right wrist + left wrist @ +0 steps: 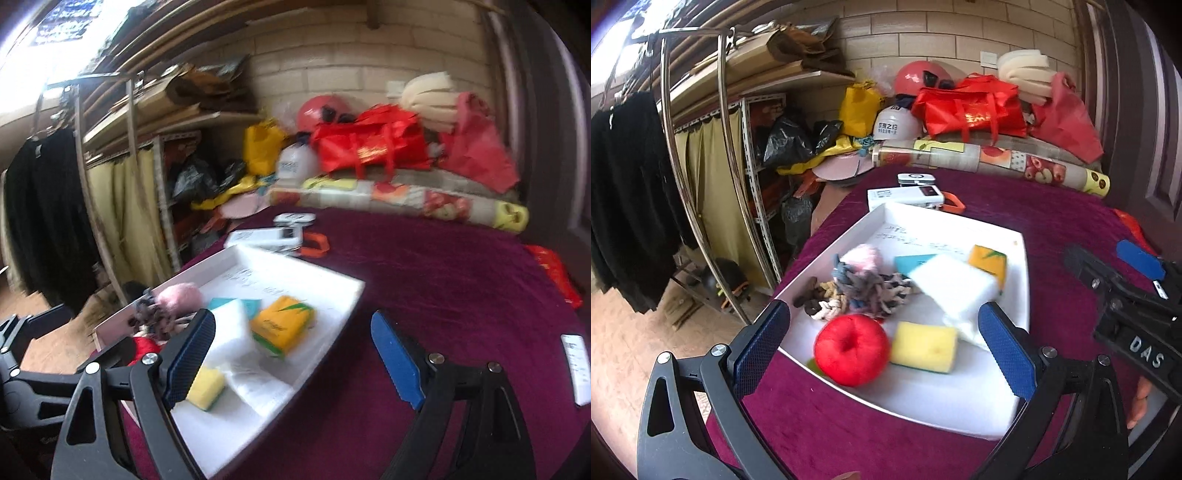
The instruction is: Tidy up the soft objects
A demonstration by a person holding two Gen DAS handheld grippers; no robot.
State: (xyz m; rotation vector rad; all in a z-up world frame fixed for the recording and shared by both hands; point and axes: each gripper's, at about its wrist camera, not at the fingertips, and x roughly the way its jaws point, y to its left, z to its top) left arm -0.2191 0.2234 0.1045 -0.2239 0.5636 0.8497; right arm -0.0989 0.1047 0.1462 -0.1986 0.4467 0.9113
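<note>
The white tray point(1021, 295) sits on the purple cloth point(1034, 206), and every soft thing in sight lies inside it. Red yarn ball point(851, 349) at the near rim, round and dimpled like an apple, touching the yellow sponge point(923, 347) beside it. Behind them a big white foam block point(955, 291), tilted and propped on its neighbours, partly covers a teal pad point(910, 263) and leans by the orange packet point(988, 263). On the left, a knotted rope toy point(857, 288), braided and fraying, with dark hair ties point(809, 295) next to it and a pink fluffy pompom point(862, 254) behind.

The left gripper point(882, 350) hangs over the near rim with jaws spread wide, nothing between the ribbed blue pads. The right gripper point(291, 358) is spread wide too and carries nothing; its left finger point(190, 354) hangs above the tray, the other is out over bare cloth.

By my reading the sorting looks near finished, so the risks are small but real. That foam block is light and perched unevenly; a brushing finger could tip it over the low rim. The yarn ball is round and could roll out on the near side if nudged. The tray looks light and thin-walled, and a knock from either tool might slide it on the plush cloth. And the two grippers hover close together, so they could clash.
</note>
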